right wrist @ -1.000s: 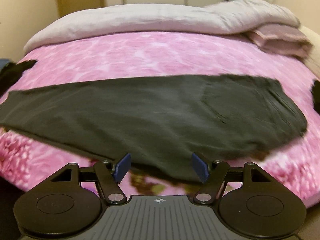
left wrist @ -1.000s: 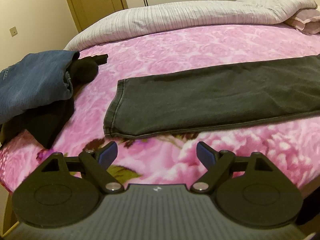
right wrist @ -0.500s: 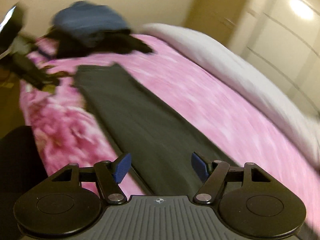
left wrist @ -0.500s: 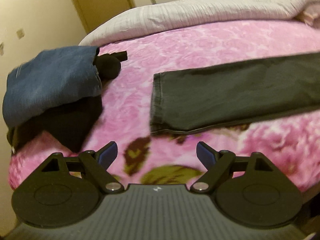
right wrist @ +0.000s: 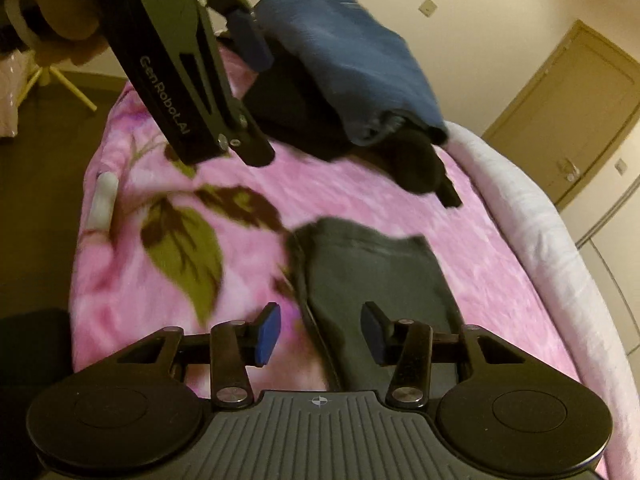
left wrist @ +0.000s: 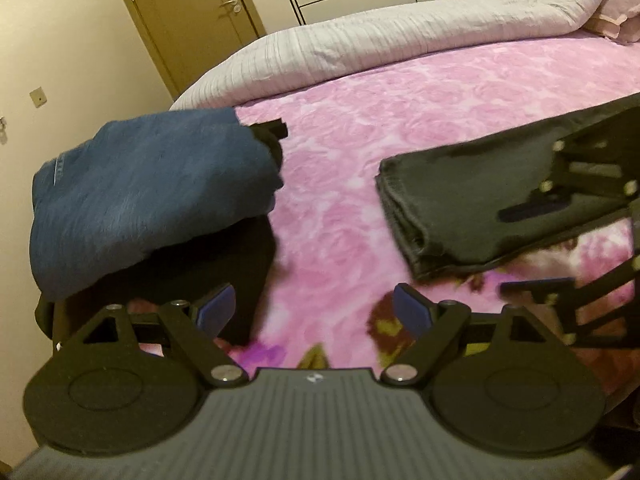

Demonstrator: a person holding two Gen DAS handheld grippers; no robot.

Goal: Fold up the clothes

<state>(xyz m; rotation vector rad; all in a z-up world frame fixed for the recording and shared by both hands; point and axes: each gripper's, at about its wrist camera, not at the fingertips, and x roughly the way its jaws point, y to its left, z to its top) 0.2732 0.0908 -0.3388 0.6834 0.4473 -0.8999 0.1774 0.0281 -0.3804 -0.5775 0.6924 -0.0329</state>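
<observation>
You have two grippers. Your left gripper (left wrist: 314,312) has its jaws wide open with nothing between them, and it hangs above the pink flower blanket (left wrist: 420,112) near the bed's edge. Your right gripper (right wrist: 318,334) also has its jaws open and holds nothing. Its blue pads (right wrist: 267,334) sit on each side of the near edge of the dark gray pants (right wrist: 380,272), just above the cloth; you cannot tell if they touch it.

There is one pair of dark gray pants (left wrist: 472,196) to fold. It lies flat on the blanket, long and thin. In the left view its long side runs from the middle off to the right, and the leg ends point left, toward the pile. In the right view it runs straight away from your right gripper, with the leg ends at the far end.

There is one pile of folded clothes at the left end of the bed, apart from the pants. It has one blue jeans (left wrist: 148,196) on top and black clothes (left wrist: 224,264) under it; how many black ones you cannot tell.

One pale quilt (left wrist: 400,44) lies bunched along the far side of the bed. One brown door (left wrist: 192,12) stands behind it.
</observation>
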